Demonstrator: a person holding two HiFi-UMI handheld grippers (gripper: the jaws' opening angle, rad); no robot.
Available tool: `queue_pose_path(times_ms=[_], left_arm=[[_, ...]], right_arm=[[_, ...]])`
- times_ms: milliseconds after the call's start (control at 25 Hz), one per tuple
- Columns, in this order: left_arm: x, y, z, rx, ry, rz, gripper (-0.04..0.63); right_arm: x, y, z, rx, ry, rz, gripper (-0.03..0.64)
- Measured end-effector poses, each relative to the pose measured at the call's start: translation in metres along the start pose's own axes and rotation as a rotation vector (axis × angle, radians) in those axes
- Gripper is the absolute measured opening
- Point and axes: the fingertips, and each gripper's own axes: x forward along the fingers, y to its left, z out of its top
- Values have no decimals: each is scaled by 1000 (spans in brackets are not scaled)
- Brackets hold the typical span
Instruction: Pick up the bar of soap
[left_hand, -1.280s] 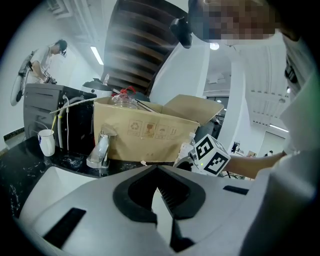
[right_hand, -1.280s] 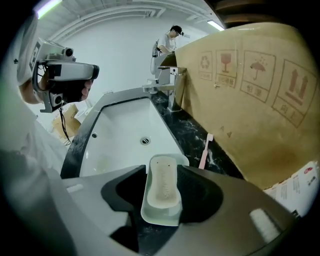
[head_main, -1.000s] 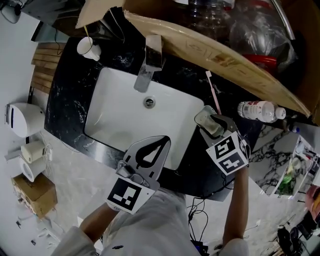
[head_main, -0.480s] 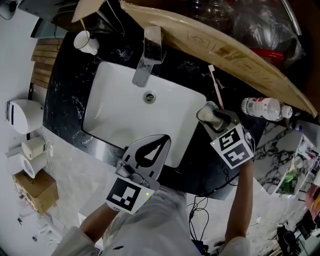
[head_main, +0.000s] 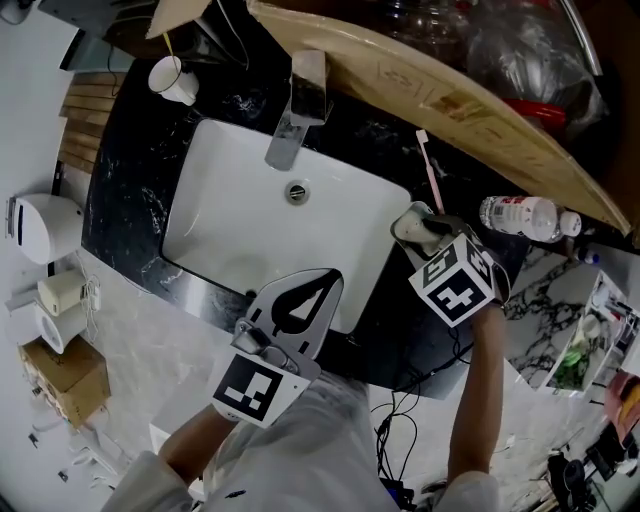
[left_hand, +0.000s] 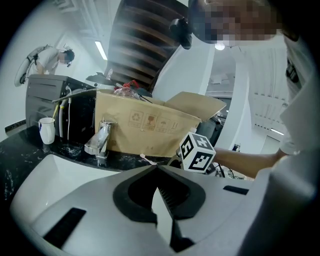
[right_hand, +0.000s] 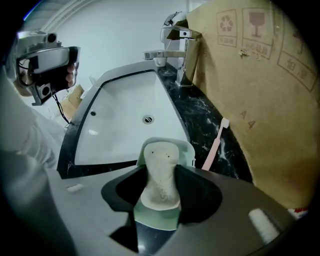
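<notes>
Right gripper (right_hand: 162, 172) on black marble counter (head_main: 140, 170), just right of white sink (head_main: 230, 200). Jaws clamped on pale bar of soap (right_hand: 159, 155), pads against both sides. Soap lies in pale green soap dish (right_hand: 188, 150); dish rim shows beyond the jaws. Pink toothbrush (right_hand: 216, 145) flat on counter just right of dish, cardboard box (head_main: 450, 100) behind it. Left gripper (head_main: 322, 280) over near rim of sink, jaws together, nothing between. Faucet (head_main: 295, 115) at far edge, white cup (head_main: 172, 82) far left.
</notes>
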Motion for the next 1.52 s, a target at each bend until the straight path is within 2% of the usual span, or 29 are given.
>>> queue_pose_path(times_ms=[280,520,720,1000,1520], left_arm=[[-7,2,2,4,-14,4,0],[-16,3,7,4,-32,12,0],[-22,6,10,10,-42,22,0],[-30,9,13,21,-46,40,0],[-39,0,22,49,-51,33,0]], right_arm=[[7,-1,-4,-1,155,-11,187],[7,-2,-4,2,166,-25,195],[5,-4,-1,16,78,-46,192],[0,-5,1,22,22,-65,190],[-24,-10,9,115,-180,-188,186]])
